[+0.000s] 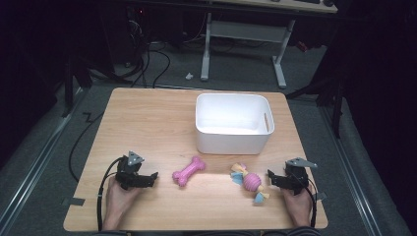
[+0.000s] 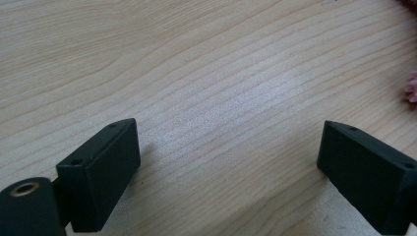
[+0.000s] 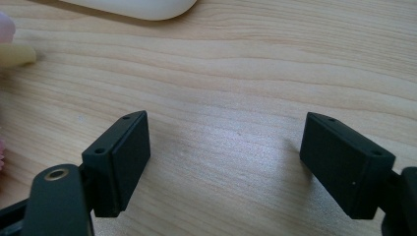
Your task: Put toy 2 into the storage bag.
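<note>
So there's a pink bone toy (image 1: 189,171) lying flat on the wooden surface (image 1: 147,123), tilted a bit, just in front of the white bin (image 1: 233,140) and a little to its left. Right of the bone sits a striped pink ball toy (image 1: 251,182) with yellow and blue knotted ends, also lying flat, apart from the bone and not touching the bin either.

The left hand-held gripper (image 1: 153,176) rests low over the surface near the front left, pointing toward the bone, close to it but not touching. In the left gripper view its two black jaws are spread wide with nothing but bare wood between them, and a sliver of pink (image 2: 411,87) peeks in at the right edge. The right hand-held gripper (image 1: 271,178) is near the front right, pointing at the ball toy, just beside it. Its jaws are spread wide too, only wood grain in the gap, with the rounded corner of the bin (image 3: 142,9) at the top and a pale yellow bit of the ball toy (image 3: 17,55) at the left edge.

The bin itself looks empty inside and sits toward the back of the surface, right of centre. A person's hand holds each gripper from the near edge.
</note>
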Demonstrator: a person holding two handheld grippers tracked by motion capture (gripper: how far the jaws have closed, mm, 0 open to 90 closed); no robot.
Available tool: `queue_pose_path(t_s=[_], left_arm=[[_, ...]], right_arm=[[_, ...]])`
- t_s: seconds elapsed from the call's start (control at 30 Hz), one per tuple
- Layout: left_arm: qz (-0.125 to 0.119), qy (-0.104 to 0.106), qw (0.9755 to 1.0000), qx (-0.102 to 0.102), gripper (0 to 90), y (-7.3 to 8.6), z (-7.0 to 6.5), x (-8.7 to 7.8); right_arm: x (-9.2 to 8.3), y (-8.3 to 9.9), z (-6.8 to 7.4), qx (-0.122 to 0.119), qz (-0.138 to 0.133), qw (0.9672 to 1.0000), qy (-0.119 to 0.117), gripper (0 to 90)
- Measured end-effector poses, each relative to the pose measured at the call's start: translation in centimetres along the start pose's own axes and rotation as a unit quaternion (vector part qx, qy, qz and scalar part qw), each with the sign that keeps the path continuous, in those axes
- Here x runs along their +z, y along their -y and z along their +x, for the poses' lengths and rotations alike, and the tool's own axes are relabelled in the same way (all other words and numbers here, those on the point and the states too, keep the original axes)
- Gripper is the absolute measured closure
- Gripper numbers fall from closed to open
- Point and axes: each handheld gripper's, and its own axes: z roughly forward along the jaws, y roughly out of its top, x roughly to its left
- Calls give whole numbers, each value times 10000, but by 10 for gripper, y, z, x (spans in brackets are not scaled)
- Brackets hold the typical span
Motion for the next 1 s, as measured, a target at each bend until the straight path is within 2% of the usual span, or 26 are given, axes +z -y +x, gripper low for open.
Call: queue_pose_path(t_s=[0.13, 0.27, 0.33, 0.37, 0.4, 0.93, 1.0], left_arm=[[-42, 194, 9998, 58, 142, 0, -1, -3], [-146, 235, 9995, 157, 152, 0, -4, -4], [-159, 277, 9994, 153, 155, 0, -4, -5], [-149, 436, 9989, 67, 173, 0, -4, -4], [-147, 508, 9986, 16, 186, 0, -4, -4], [-293, 698, 9970, 134, 203, -10, -15, -18], [-303, 741, 9966, 168, 232, -13, -17, -19]], right_arm=[[0, 0, 0, 2, 0, 10000, 0, 191], [0, 0, 0, 1, 1, 10000, 0, 192], [0, 0, 0, -1, 0, 10000, -1, 192], [0, 0, 0, -7, -1, 10000, 1, 192], [0, 0, 0, -6, 0, 10000, 2, 192], [0, 0, 0, 3, 0, 10000, 4, 192], [0, 0, 0, 3, -1, 10000, 4, 192]])
